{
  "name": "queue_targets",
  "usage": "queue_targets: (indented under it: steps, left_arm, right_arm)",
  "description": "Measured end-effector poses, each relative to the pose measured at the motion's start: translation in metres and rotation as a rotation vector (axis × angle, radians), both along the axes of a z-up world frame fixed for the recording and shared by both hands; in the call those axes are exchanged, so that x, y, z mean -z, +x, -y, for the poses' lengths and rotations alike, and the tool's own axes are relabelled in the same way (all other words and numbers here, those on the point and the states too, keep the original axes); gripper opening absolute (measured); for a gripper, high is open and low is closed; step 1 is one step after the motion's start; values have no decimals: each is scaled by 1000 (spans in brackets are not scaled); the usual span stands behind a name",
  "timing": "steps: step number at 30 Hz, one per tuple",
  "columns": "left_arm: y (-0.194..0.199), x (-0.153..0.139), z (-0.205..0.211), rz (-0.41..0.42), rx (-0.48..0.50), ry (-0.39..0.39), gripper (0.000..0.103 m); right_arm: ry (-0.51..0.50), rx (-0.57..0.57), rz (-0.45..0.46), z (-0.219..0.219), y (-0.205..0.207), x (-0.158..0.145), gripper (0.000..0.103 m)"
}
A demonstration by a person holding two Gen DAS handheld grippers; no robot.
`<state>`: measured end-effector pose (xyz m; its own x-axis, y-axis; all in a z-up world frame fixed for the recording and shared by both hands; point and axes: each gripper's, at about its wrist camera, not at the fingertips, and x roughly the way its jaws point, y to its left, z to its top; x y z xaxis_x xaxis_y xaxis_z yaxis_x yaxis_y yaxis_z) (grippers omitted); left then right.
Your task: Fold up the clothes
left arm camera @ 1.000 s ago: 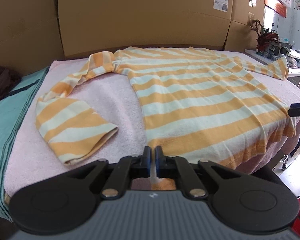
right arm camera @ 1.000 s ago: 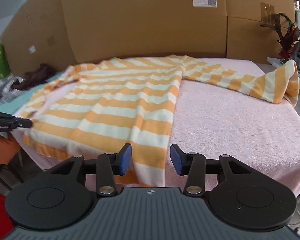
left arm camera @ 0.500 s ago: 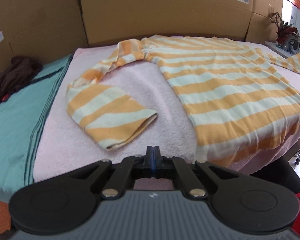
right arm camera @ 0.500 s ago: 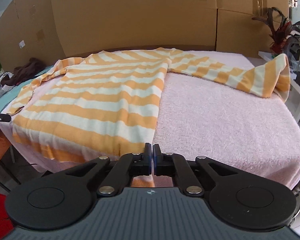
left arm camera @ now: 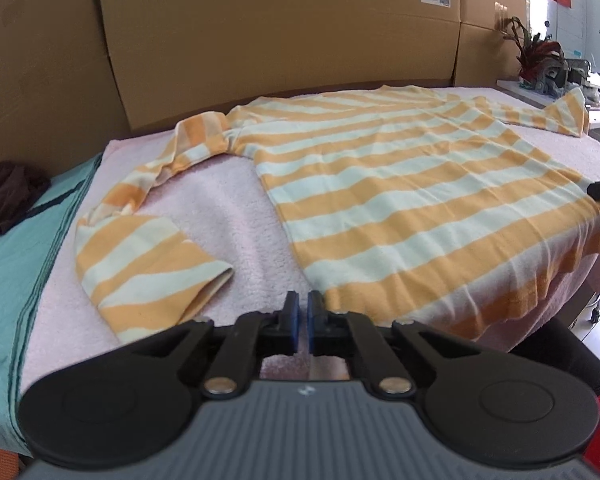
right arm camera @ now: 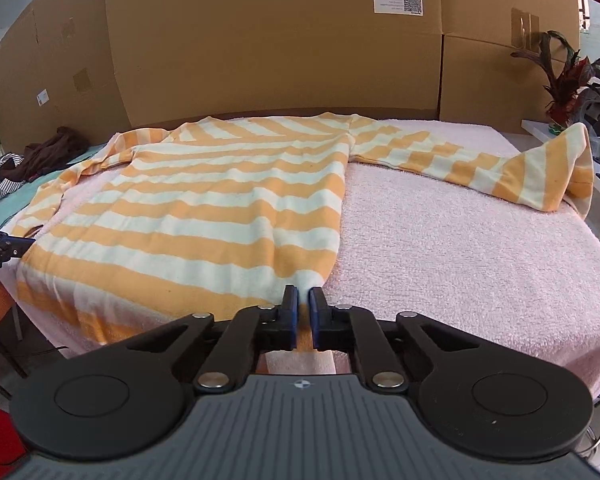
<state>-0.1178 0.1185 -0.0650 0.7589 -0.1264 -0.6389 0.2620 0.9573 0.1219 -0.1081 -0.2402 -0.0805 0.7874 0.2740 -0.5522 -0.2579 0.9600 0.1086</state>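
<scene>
Striped shirt [left arm camera: 412,200] spread flat on pink towel [right arm camera: 460,248], hem corners just ahead of left claw [left arm camera: 300,322] and right claw [right arm camera: 304,316], both nearly closed, apparently empty, seemingly poised to lift hem.

A pink towel [right arm camera: 460,248] covers what looks like a table; 1 striped shirt [right arm camera: 204,208] lies flat on it.
</scene>
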Motion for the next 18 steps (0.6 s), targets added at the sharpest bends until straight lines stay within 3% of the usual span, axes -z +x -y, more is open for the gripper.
queue_targets:
  steps: [7, 11, 14, 16, 18]
  left_arm:
    - [-7, -8, -15, -34, -29, 30, 0]
    - [-3, -31, -13, 48, -18, -63, 0]
    - [15, -34, 11, 44, 30, -131, 0]
    - [29, -21, 32, 13, 21, -79, 0]
    - [36, -9, 43, -21, -10, -32, 0]
  right_arm:
    - [-70, 15, -52, 7, -6, -7, 5]
    - [-100, 46, -6, 2, -2, -18, 13]
    - [13, 71, 56, 2, 14, -29, 14]
    - [47, 71, 14, -11, 32, -26, 14]
    - [13, 86, -10, -21, 40, -21, 13]
